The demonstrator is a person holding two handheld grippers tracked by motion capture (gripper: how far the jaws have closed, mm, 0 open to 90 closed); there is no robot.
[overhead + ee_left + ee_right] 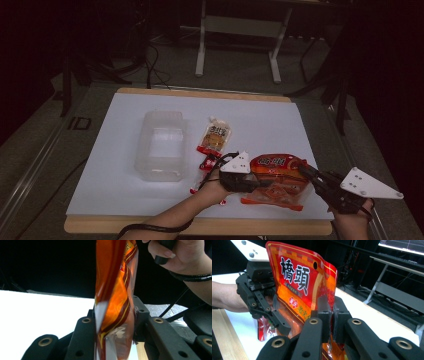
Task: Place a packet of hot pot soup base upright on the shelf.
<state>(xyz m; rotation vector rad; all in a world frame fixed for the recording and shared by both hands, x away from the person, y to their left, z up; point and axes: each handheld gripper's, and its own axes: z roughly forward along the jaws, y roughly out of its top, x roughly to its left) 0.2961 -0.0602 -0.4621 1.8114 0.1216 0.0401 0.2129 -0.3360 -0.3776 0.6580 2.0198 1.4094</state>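
High view. The red snack bag (276, 181) lies near the front edge of the white surface (120, 165), spanned by the two grippers. The left gripper (260, 184) reaches in from the bag's left side and the right gripper (302, 168) meets its upper right corner. Further back stand a clear plastic container (161, 145), a small orange pouch (215, 138) and, just beside the left hand, some small red sachets (207, 162).

Left gripper view. The bag (113, 302) rises edge-on between this gripper's jaws, which are drawn in narrow and press on its lower edge from both sides. The hand that bears the other gripper (180, 255) shows at the upper right, beyond the bag.

Right gripper view. The right gripper's jaws (331, 315) stand almost together, pinching the bag's edge (299, 285) between the pads. The left gripper (279, 325) shows on the far side, its jaws set on the opposite lower part of the bag, which is held up off the surface here.

Step in hand, as judged: a two-handed hold on the bag has been taken, whether to tear it open or to carry it towards the container cannot be told. The next move calls for both grips to stay firm while the hands work together, pulling apart evenly if the seal is to give.
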